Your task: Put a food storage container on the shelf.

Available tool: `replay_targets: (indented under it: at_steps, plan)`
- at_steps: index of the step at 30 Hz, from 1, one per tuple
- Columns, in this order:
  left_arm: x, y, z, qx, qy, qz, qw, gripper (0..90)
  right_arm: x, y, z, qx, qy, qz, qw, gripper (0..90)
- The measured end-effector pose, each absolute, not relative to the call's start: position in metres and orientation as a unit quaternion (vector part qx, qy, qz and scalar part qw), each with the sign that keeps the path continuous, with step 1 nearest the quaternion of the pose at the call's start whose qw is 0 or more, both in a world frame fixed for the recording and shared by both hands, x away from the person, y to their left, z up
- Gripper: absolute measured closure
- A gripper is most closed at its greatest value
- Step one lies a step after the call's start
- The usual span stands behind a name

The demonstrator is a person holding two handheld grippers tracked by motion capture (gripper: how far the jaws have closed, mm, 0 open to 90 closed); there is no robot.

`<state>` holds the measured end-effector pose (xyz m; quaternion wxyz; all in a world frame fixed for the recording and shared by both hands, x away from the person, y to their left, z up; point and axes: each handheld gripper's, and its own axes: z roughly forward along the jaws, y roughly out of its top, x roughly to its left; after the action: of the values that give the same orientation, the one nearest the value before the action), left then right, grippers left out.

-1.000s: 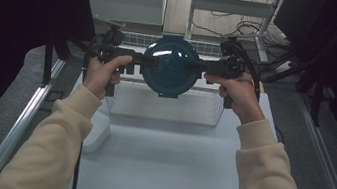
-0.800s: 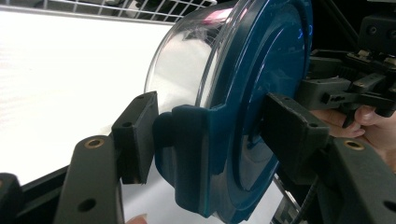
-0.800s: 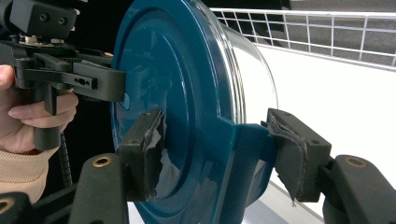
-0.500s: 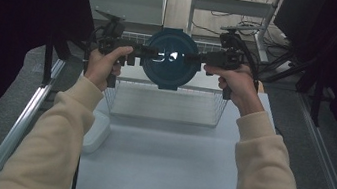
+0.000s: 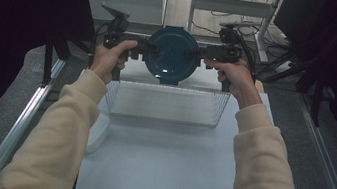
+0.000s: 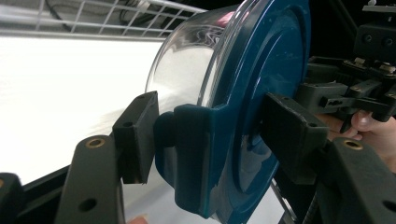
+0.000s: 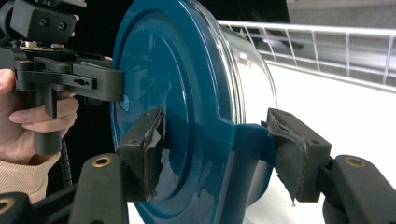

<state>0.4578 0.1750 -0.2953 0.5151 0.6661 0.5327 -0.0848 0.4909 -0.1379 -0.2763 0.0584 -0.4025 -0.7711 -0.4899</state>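
Note:
A round clear glass container with a dark blue clip lid [image 5: 172, 54] hangs in the air on its side, lid facing me, above the far rim of the wire basket [image 5: 163, 116]. My left gripper [image 5: 140, 47] clamps its left lid tab; my right gripper [image 5: 198, 53] clamps the right tab. In the left gripper view the gripper [image 6: 215, 135] has one pad on the blue tab [image 6: 187, 140] and the other on the lid face [image 6: 261, 70]. In the right gripper view the gripper [image 7: 219, 151] pinches the lid [image 7: 177, 70] and tab likewise; the left gripper [image 7: 70, 79] shows beyond.
The rectangular wire basket stands at the far half of the white table [image 5: 161, 164]. A white rounded object [image 5: 97, 132] lies at the table's left edge. Metal rails [image 5: 20, 123] run along both sides, with dark frame posts and cables behind.
Both hands have carried the container away from me, from over the basket's middle to above its far rim. The grip on both tabs is unchanged.

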Motion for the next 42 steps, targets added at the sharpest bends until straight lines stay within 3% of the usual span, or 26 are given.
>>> replay_targets:
  at_steps: [4, 17, 25, 30, 33, 34, 36, 42]
  plan:
    - [0.465, 0.173, -0.304, 0.659, 0.54, -0.082, 0.517, 38.3, 0.506, -0.139, -0.29, -0.423, -0.762, -0.485, 0.075, 36.9]
    - [0.498, 0.178, -0.329, 0.604, 0.585, -0.145, 0.522, 37.7, 0.53, -0.141, -0.308, -0.502, -0.705, -0.484, 0.127, 35.4]
    - [0.499, 0.176, -0.332, 0.601, 0.582, -0.137, 0.53, 37.0, 0.532, -0.143, -0.315, -0.522, -0.688, -0.484, 0.141, 34.2]
    - [0.495, 0.172, -0.332, 0.606, 0.577, -0.102, 0.537, 34.7, 0.524, -0.137, -0.315, -0.514, -0.695, -0.491, 0.105, 28.5]
    - [0.487, 0.171, -0.325, 0.608, 0.582, -0.038, 0.538, 23.3, 0.515, -0.132, -0.308, -0.499, -0.717, -0.484, 0.052, 21.8]
    - [0.487, 0.171, -0.325, 0.608, 0.582, -0.038, 0.538, 22.6, 0.515, -0.132, -0.308, -0.499, -0.717, -0.484, 0.052, 21.8]
    - [0.48, 0.172, -0.321, 0.607, 0.58, -0.003, 0.544, 22.4, 0.504, -0.13, -0.3, -0.484, -0.735, -0.475, -0.019, 14.5]
    - [0.449, 0.17, -0.31, 0.637, 0.537, 0.041, 0.551, 22.9, 0.485, -0.137, -0.288, -0.466, -0.739, -0.482, -0.056, 11.2]
